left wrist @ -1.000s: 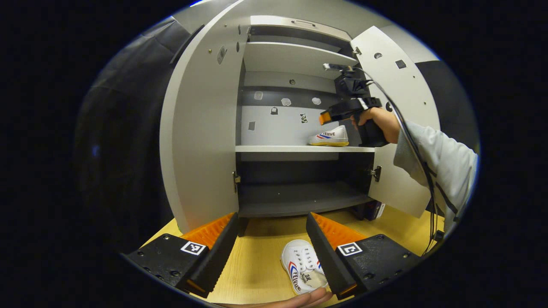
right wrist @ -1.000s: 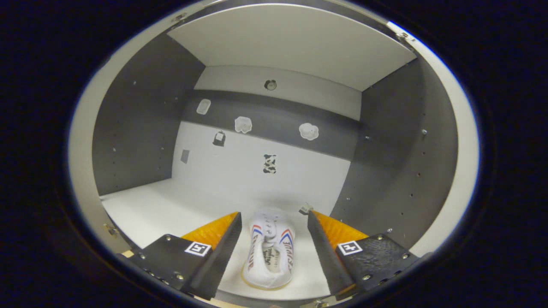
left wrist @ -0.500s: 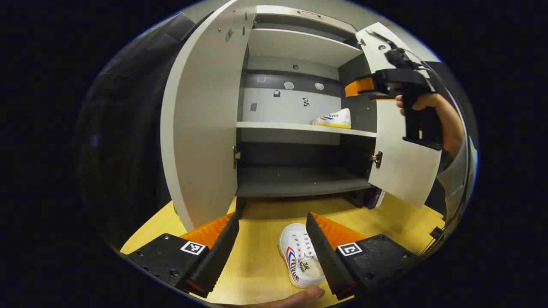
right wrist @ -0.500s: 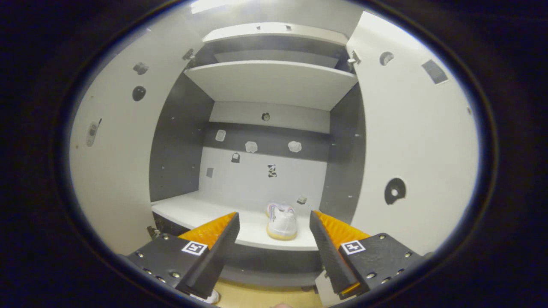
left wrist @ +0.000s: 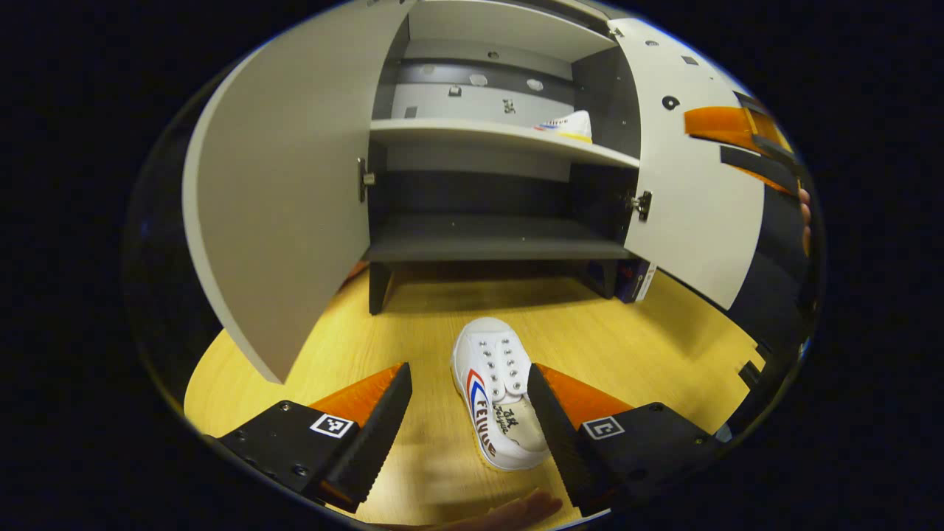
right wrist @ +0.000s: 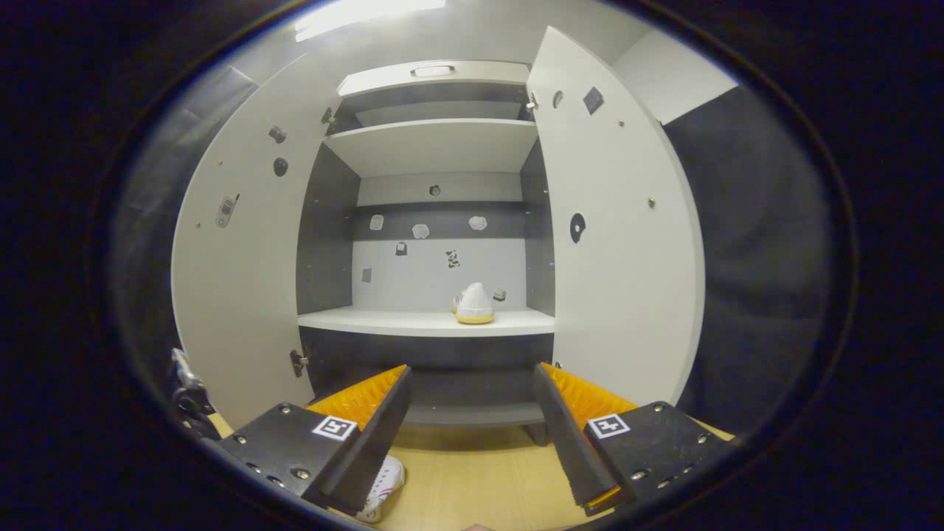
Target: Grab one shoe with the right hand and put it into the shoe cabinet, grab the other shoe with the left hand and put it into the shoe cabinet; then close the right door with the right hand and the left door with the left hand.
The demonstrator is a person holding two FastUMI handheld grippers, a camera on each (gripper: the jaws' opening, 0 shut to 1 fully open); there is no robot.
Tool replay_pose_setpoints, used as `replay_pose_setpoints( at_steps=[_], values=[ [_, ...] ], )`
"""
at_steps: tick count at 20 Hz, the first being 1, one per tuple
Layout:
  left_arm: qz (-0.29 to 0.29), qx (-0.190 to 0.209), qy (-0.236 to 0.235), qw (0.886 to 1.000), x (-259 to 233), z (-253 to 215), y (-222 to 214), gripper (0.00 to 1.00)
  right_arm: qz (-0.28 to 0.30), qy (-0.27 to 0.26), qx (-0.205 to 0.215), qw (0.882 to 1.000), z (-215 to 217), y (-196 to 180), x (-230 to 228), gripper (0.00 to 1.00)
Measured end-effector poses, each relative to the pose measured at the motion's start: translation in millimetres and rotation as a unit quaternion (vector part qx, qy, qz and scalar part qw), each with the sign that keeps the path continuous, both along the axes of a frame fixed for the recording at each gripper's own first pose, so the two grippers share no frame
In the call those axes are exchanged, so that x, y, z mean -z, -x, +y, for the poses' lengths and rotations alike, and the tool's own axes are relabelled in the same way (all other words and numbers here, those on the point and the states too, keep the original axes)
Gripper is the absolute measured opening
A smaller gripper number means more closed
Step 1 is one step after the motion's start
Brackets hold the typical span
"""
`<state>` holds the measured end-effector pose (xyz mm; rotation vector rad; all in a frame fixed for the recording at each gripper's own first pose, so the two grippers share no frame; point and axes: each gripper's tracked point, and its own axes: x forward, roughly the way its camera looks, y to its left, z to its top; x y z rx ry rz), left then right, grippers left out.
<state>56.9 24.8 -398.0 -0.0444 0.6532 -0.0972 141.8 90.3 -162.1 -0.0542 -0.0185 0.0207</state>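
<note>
Left gripper view: left gripper (left wrist: 470,413) gaping wide at bottom centre, gripping nothing, hovering over a white canvas shoe with red and blue stripes (left wrist: 496,394) lying on the pale wooden floor (left wrist: 641,339), toe pointing up-frame, right finger just beside its side. Standing in the upper half, a grey shoe cabinet (left wrist: 487,236), both doors swung open; second white shoe (left wrist: 566,125) sitting on the white middle shelf (left wrist: 457,131), upper centre.

Right gripper view: right gripper (right wrist: 472,420) spread wide at bottom centre, empty, facing the open cabinet (right wrist: 435,147). Shelved shoe (right wrist: 473,304) resting heel-out at frame centre. Floor shoe (right wrist: 383,483) peeking beside the left finger, lower left.
</note>
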Motion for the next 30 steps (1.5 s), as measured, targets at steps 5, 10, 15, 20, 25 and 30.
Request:
replay_pose_setpoints(
  at_steps=[5,10,15,20,25,30],
  values=[
    [0.077,0.001,0.004,0.997,46,-4,2,0.96,-0.014,-0.028,0.019,0.999,-21,10,26,0.98],
    [0.132,0.008,-0.035,0.991,75,7,0,0.77,0.013,-0.066,0.007,0.998,-24,10,47,0.98],
    [0.117,0.063,-0.050,0.990,75,-2,-11,0.59,0.014,-0.075,0.005,0.997,-23,15,52,0.98],
    [0.106,0.064,-0.074,0.990,73,-8,-9,0.05,0.025,-0.067,0.001,0.997,-14,25,63,0.97],
    [0.074,0.076,-0.078,0.991,55,-8,-9,0.01,0.035,-0.054,-0.003,0.998,-12,36,74,0.97],
    [0.018,0.069,-0.068,0.995,10,-9,-11,0.01,0.022,-0.052,-0.003,0.998,-18,52,67,0.98]
  ],
)
